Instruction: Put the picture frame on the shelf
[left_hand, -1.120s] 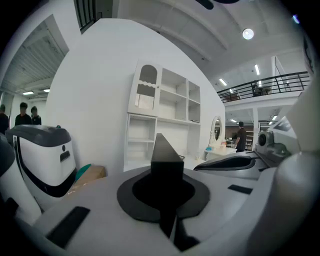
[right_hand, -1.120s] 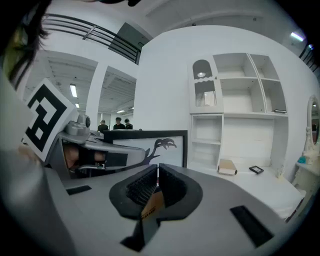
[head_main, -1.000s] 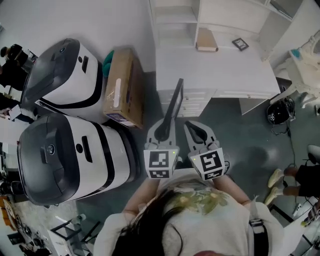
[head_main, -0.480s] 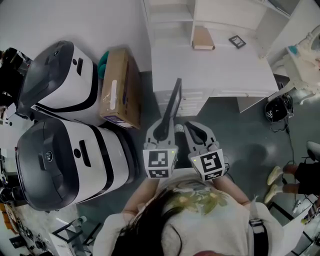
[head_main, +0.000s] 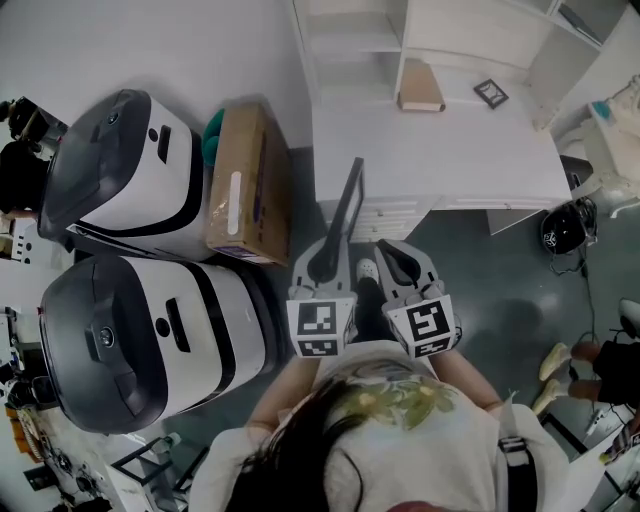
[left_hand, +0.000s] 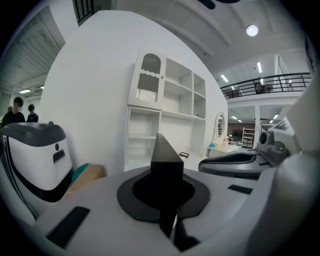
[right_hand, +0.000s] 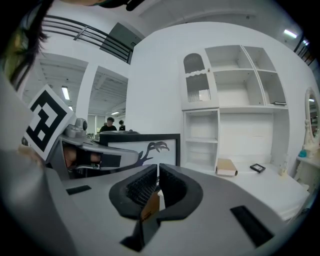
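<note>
I hold the black picture frame (head_main: 348, 205) upright and edge-on in my left gripper (head_main: 327, 258), which is shut on its lower edge. In the left gripper view the frame (left_hand: 164, 155) rises as a dark wedge out of the gripper (left_hand: 163, 187). The right gripper view shows the frame's (right_hand: 145, 146) face, a dark bird-like figure on white. My right gripper (head_main: 392, 258) rides just right of the frame, shut, holding nothing (right_hand: 157, 181). Ahead stands the white shelf unit (head_main: 350, 40) with its desk top (head_main: 450, 160); its open compartments (right_hand: 235, 107) are mostly bare.
Two large white-and-black machines (head_main: 130, 170) (head_main: 140, 350) stand to the left, with a cardboard box (head_main: 245, 180) against the unit's side. On the desk top lie a tan box (head_main: 420, 88) and a small black frame (head_main: 490, 92). A helmet (head_main: 563, 230) lies on the floor at the right.
Both grippers, with the frame, have moved a little toward the white unit. Neither grip has changed.
</note>
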